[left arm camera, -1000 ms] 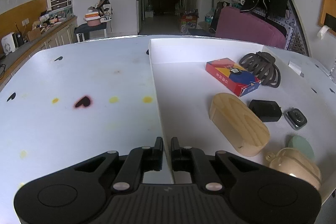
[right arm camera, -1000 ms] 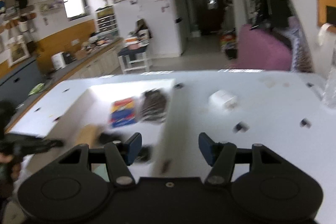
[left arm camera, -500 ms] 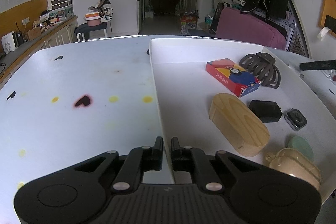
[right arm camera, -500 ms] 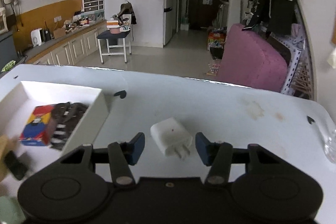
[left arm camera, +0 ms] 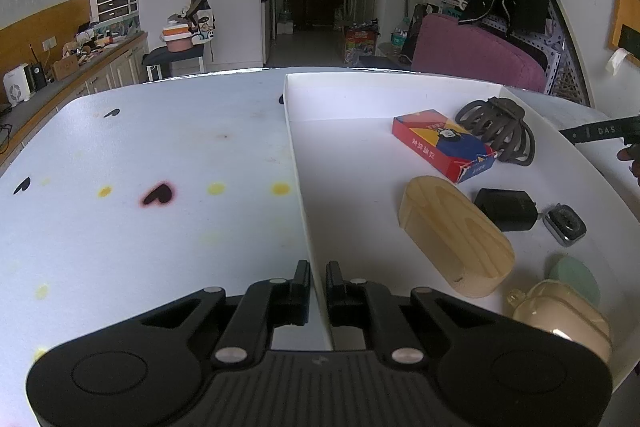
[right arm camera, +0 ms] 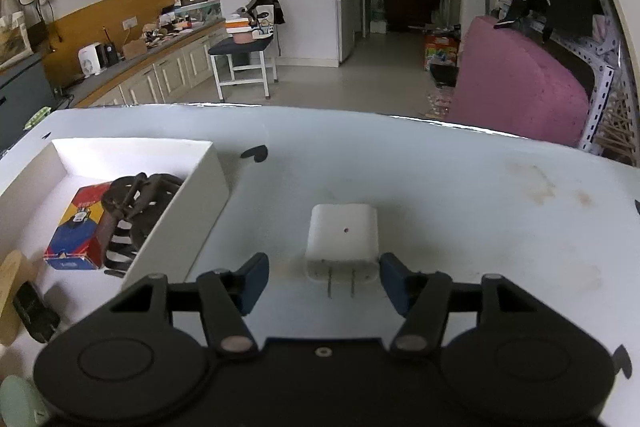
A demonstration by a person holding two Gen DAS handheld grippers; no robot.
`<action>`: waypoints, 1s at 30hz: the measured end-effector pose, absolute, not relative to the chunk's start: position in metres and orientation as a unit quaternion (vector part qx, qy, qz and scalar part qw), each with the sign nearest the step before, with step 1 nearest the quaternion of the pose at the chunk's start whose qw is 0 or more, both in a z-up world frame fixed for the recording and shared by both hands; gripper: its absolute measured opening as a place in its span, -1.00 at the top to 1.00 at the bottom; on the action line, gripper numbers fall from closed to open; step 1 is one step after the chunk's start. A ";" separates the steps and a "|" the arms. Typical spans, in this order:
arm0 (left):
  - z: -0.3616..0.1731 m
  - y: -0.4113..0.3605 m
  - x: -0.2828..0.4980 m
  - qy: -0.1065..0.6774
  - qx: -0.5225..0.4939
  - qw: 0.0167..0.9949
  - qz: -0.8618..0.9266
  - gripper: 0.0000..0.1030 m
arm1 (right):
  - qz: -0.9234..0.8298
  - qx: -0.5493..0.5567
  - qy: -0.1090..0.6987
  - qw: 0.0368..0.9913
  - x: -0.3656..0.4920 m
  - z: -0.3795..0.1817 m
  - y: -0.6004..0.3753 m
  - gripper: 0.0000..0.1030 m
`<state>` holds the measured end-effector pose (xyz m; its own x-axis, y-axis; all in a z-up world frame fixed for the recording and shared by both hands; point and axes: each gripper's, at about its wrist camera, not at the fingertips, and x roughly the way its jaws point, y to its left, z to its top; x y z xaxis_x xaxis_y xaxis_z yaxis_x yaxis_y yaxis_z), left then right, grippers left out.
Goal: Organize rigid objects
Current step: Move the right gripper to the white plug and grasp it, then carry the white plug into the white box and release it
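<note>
Judging by looks, the white charger would be expected to handle easy: small, light, hard plastic, smooth enough that a weak pinch might slip. It'd best be taken across its two flat side faces, well clear of the metal prongs, which point toward the camera.

It's lying flat on the worktop in the lower middle of the right wrist frame, with the prongs sitting between the fingers of the right tool. That tool is spread wide, blue pads on either side of the plug end and nothing touched yet, so only a short push forward seems needed before a squeeze.

To the left in that frame sits the white tray, where a red and blue card box and a dark hair claw are already parked. In the left wrist frame, the left tool is pinched on the tray's thin side wall at bottom centre, probably so it's steadied.
</note>
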<state>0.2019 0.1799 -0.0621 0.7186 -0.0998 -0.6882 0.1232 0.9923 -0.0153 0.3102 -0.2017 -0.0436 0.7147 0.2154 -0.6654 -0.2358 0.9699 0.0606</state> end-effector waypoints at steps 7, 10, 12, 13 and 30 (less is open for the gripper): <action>-0.062 0.180 0.202 0.370 0.016 0.927 -0.060 0.85 | 0.087 -0.011 0.359 0.929 0.331 -0.040 -0.193 -0.13; -0.062 0.180 0.202 0.370 0.017 0.927 -0.060 0.85 | 0.069 -0.021 0.380 0.922 0.338 -0.046 -0.191 0.17; -0.062 0.180 0.202 0.370 0.016 0.927 -0.060 0.85 | 0.061 -0.024 0.383 0.921 0.335 -0.047 -0.191 0.17; -0.062 0.180 0.202 0.370 0.016 0.927 -0.060 0.85 | 0.058 -0.023 0.385 0.921 0.332 -0.046 -0.191 0.17; -0.062 0.179 0.201 0.369 0.016 0.927 -0.058 0.85 | 0.096 0.031 0.325 0.940 0.274 0.040 -0.144 0.17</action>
<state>0.2005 0.1790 -0.0617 0.7210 -0.0957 -0.6863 0.1193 0.9928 -0.0131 0.2736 -0.1442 0.0402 0.7698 0.2014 -0.6057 -0.1608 0.9795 0.1213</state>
